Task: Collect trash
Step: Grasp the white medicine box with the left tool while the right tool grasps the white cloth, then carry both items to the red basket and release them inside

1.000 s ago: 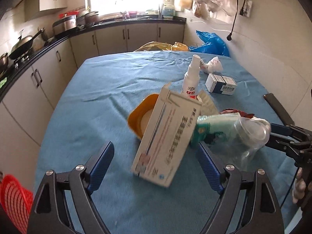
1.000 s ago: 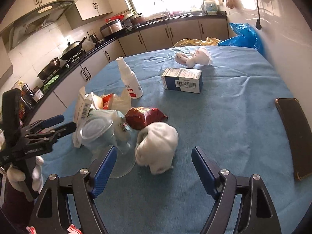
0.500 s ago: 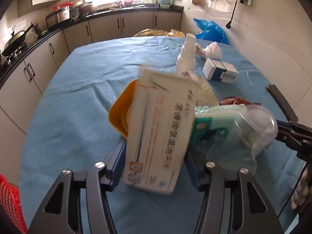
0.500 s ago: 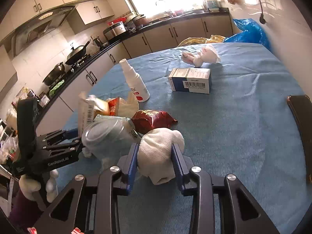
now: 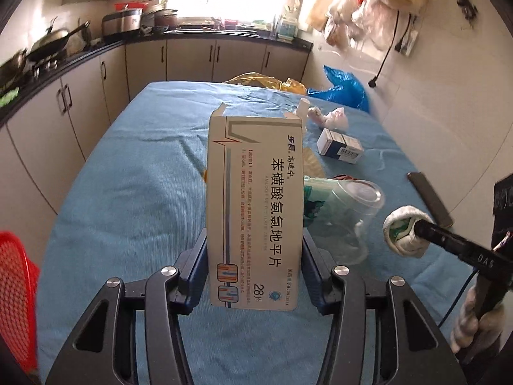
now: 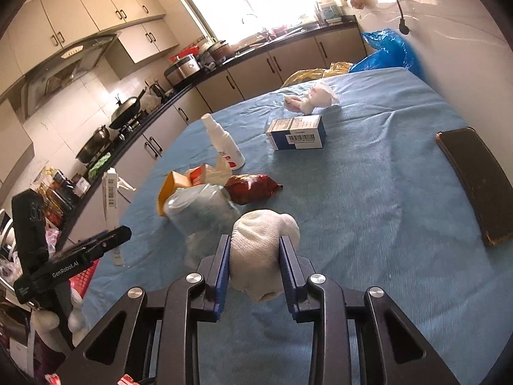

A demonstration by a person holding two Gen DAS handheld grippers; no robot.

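Left hand-held gripper [image 5: 255, 253]: blue pads clamped on the two long sides of a tall white cardboard medicine box [image 5: 255, 211] with Chinese print; the box stands upright, top flaps open, lifted clear of the blue-cloth-covered counter [image 5: 134, 192].

Right hand-held gripper [image 6: 255, 263]: pads pressed together on a balled-up white cloth wad [image 6: 261, 247], held above the counter.

Landmark: clear plastic cup [image 6: 198, 205] lying on its side on the counter.
- White cloth wad: just beside the cup, on its near side in the right wrist view.
- Dark red crinkled snack packet [image 6: 253, 187]: touching or just behind the cup; contact not resolvable.
- Orange container [image 6: 171, 186]: behind the cup, with crumpled wrappers.
- White spray bottle [image 6: 222, 142], upright: beyond the cup.
- Small white-and-blue barcoded box [image 6: 296, 131]: farther back than the bottle.
- Crumpled white tissue [image 6: 312, 99]: farthest from the cup.
- Black phone [image 6: 474, 183]: well apart from the cup, near the wall-side edge.
- Red mesh basket [image 5: 17, 292]: off the counter's edge, low on the side away from the cup.
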